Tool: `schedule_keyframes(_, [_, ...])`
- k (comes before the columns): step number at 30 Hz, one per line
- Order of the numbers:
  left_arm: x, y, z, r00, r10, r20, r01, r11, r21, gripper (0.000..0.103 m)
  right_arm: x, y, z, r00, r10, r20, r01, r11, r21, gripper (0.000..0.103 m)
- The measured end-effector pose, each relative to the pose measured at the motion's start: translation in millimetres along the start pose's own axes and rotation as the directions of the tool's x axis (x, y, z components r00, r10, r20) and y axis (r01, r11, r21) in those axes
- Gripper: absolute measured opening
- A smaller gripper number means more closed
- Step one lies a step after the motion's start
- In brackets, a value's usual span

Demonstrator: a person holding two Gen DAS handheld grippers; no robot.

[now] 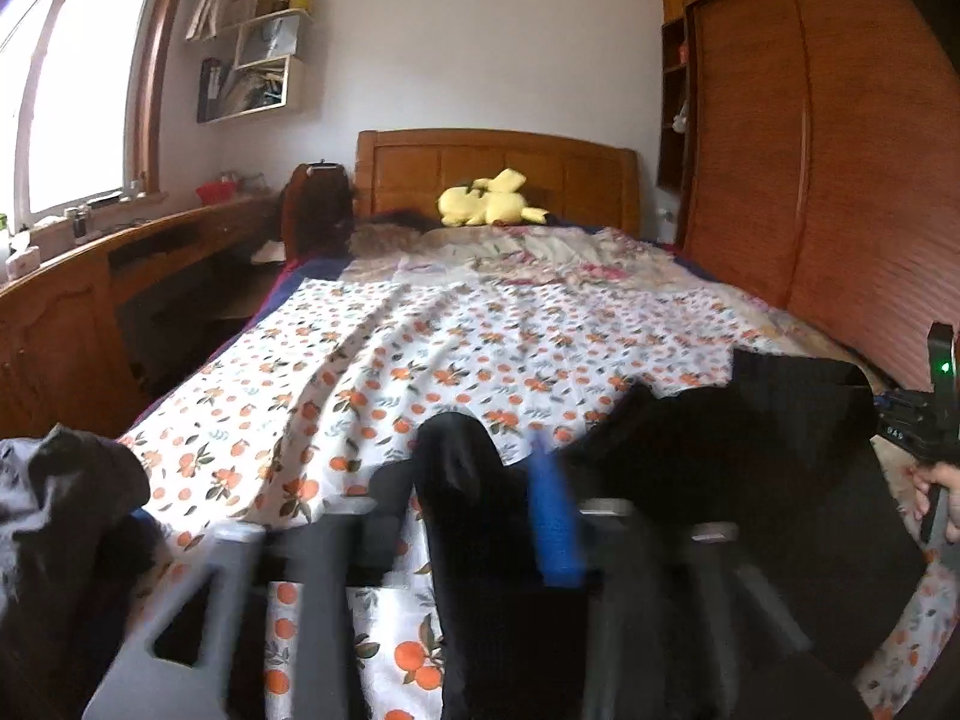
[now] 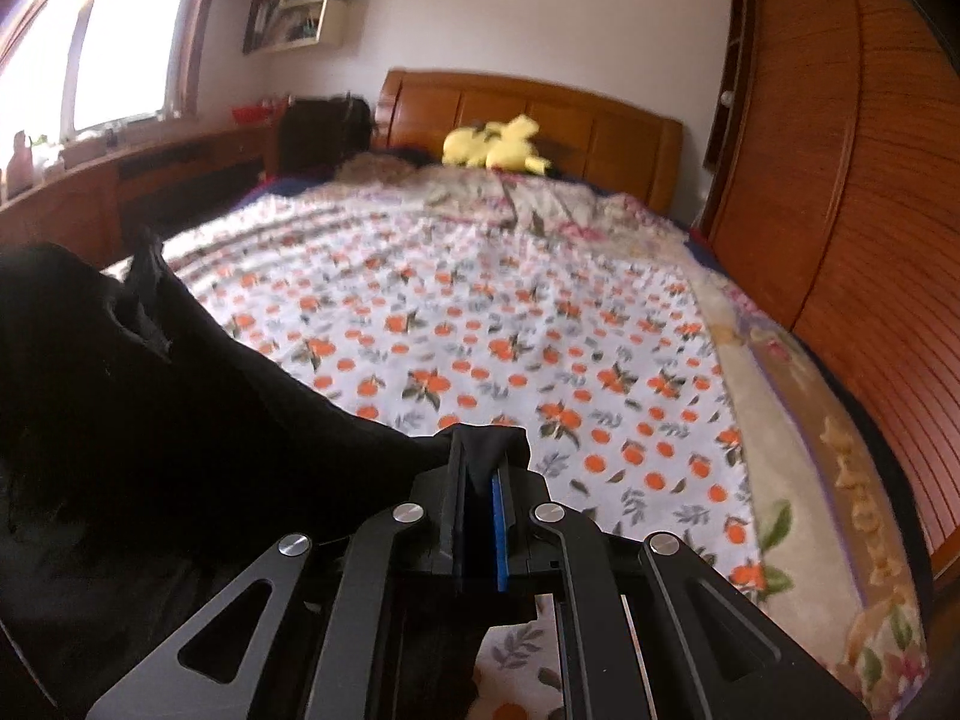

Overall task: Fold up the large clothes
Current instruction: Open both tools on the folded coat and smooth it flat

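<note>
1. Right gripper (image 2: 480, 468) is clamped on a bunched edge of the black garment (image 2: 150, 420); its two fingers sit close together, a blue pad (image 2: 499, 531) showing on the right one, with dark cloth pinched between them and poking out past the tips.
2. Left gripper (image 1: 486, 480) is blurred, but black cloth runs up between its fingers (image 1: 555, 528), one of them blue, and it appears to be gripping that fold of the same garment (image 1: 750, 450).
3. From the right wrist view, the garment stretches away from the fingers toward the left and fills the lower-left of the picture as a dark, rumpled mass.
4. From the left wrist view, the garment spreads to the right of the fingers as a broad dark panel lying over the near part of the bed, reaching toward the right gripper's body (image 1: 924, 420), which has a green light and is held by a hand (image 1: 942, 498) at the picture's right edge.
5. A second dark heap of cloth (image 1: 60, 516) lies at the near left corner of the bed.
6. Under the garment is a white sheet printed with oranges (image 2: 480, 330), spread over the bed.
7. Farther back a floral blanket (image 1: 540, 252) is bunched up, and a yellow plush toy (image 1: 489, 198) rests against the wooden headboard (image 1: 492, 162).
8. A wooden wardrobe (image 2: 840, 180) stands just beside the bed on the right; a desk (image 1: 72, 300) and window (image 1: 78, 90) are on the left.
</note>
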State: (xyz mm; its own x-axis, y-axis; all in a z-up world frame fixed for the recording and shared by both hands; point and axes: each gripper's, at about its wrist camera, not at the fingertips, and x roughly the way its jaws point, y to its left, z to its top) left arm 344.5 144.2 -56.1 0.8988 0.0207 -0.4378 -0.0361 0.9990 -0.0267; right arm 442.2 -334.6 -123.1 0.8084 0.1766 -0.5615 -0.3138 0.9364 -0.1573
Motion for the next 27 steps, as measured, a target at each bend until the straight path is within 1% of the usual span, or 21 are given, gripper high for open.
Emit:
schedule_keyframes(1, [4.2,-0.2,-5.3,1.0,0.002,-0.006,-0.002,1.0,0.006,0.065,5.4,3.8,-1.2,1.0,0.007,-0.015,-0.007,1.0,-0.002,0.006])
schedule_keyframes(2, [7.2,1.0,-8.2,1.0,-0.001,-0.013,0.001,1.0,0.007,0.065,7.7,7.1,-1.7,1.0,0.006,-0.018,-0.006,1.0,0.002,0.009])
schedule_keyframes(3, [10.3,1.6,-11.8,1.0,-0.008,-0.022,0.008,1.0,0.007,0.065,9.4,9.9,-1.9,1.0,-0.004,-0.023,0.004,1.0,0.004,0.017])
schedule_keyframes(4, [13.0,2.0,-15.4,0.999,-0.019,-0.029,0.019,1.0,0.003,0.068,10.5,11.4,-0.4,1.0,-0.01,-0.024,0.01,1.0,0.005,0.027])
schedule_keyframes(5, [13.9,1.6,-18.1,0.999,-0.025,-0.031,0.026,1.0,0.001,0.07,9.4,12.2,0.7,0.999,-0.035,-0.013,0.035,0.999,0.01,0.052])
schedule_keyframes(6, [14.8,0.7,-20.7,0.999,-0.035,-0.032,0.035,0.999,0.002,0.073,9.0,12.0,2.6,0.999,-0.052,-0.003,0.052,0.999,0.015,0.062])
schedule_keyframes(8, [14.3,-4.0,-27.5,0.998,-0.052,-0.036,0.053,0.998,0.017,0.075,6.3,11.3,5.4,0.998,-0.056,-0.001,0.056,0.998,0.026,0.062])
schedule_keyframes(11, [12.5,-14.7,-36.5,0.997,-0.067,-0.047,0.069,0.996,0.06,0.076,3.0,13.1,7.5,0.999,-0.048,-0.01,0.048,0.998,0.028,0.061])
schedule_keyframes(18, [0.4,-34.4,-52.1,0.991,-0.117,-0.062,0.123,0.988,0.097,0.078,-17.7,38.9,5.4,0.999,0.024,-0.04,-0.024,1.0,-0.011,0.057])
schedule_keyframes(21, [-7.7,-41.2,-57.1,0.989,-0.135,-0.06,0.141,0.984,0.11,0.082,-32.7,55.7,-1.6,0.997,0.063,-0.05,-0.064,0.997,-0.034,0.055])
schedule_keyframes(23, [-13.3,-46.7,-60.4,0.987,-0.149,-0.062,0.156,0.981,0.113,0.082,-42.0,65.8,-7.9,0.995,0.086,-0.058,-0.088,0.995,-0.045,0.052])
schedule_keyframes(27, [-23.0,-55.2,-67.2,0.984,-0.167,-0.063,0.174,0.977,0.123,0.084,-59.2,89.7,-27.5,0.986,0.14,-0.092,-0.146,0.987,-0.067,0.05])
